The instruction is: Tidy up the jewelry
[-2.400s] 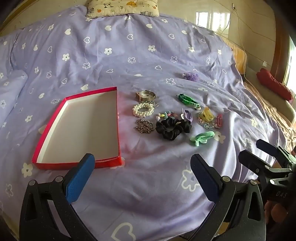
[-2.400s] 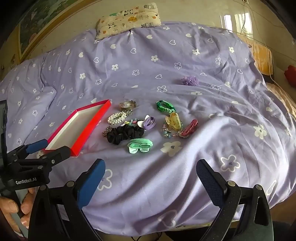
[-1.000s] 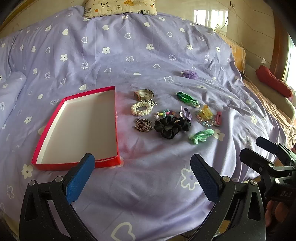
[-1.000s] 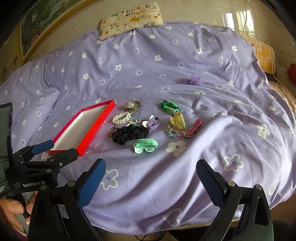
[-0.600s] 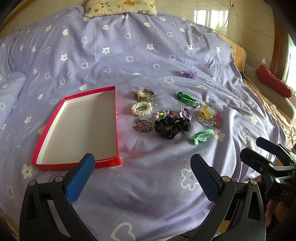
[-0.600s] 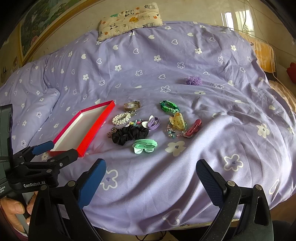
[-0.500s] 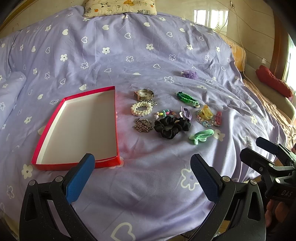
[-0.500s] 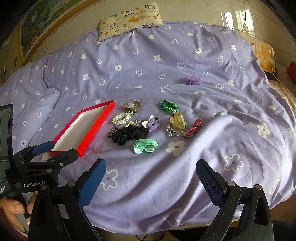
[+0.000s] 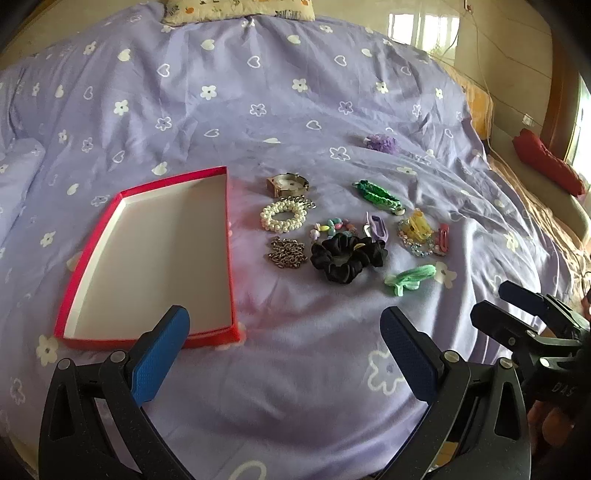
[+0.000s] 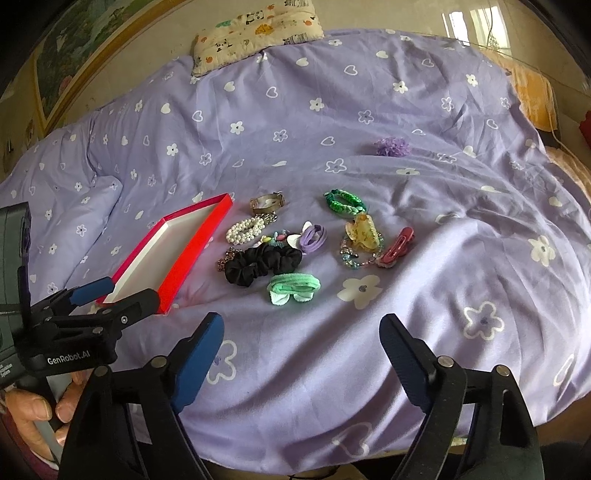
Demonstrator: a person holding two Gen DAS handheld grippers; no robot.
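Note:
An empty red box (image 9: 159,251) with a white inside lies on the purple bedspread (image 9: 258,110). Right of it are spread a pearl bracelet (image 9: 282,218), a metal chain (image 9: 288,253), a black scrunchie (image 9: 343,258), a mint hair tie (image 9: 410,278), a green braided band (image 9: 376,195) and a yellow claw clip (image 9: 417,227). My left gripper (image 9: 284,321) is open, near the box's front edge, holding nothing. My right gripper (image 10: 301,325) hovers short of the mint hair tie (image 10: 293,288); its jaws are closing with nothing between them.
A purple scrunchie (image 10: 393,147) lies apart, farther back on the bed. A patterned pillow (image 10: 255,35) sits at the head. A red cushion (image 9: 546,166) lies off the bed's right side. A hand (image 10: 37,410) holds the left gripper's handle.
The right gripper's jaws have drawn a little closer together. Both hands and all the jewelry stay where they were.

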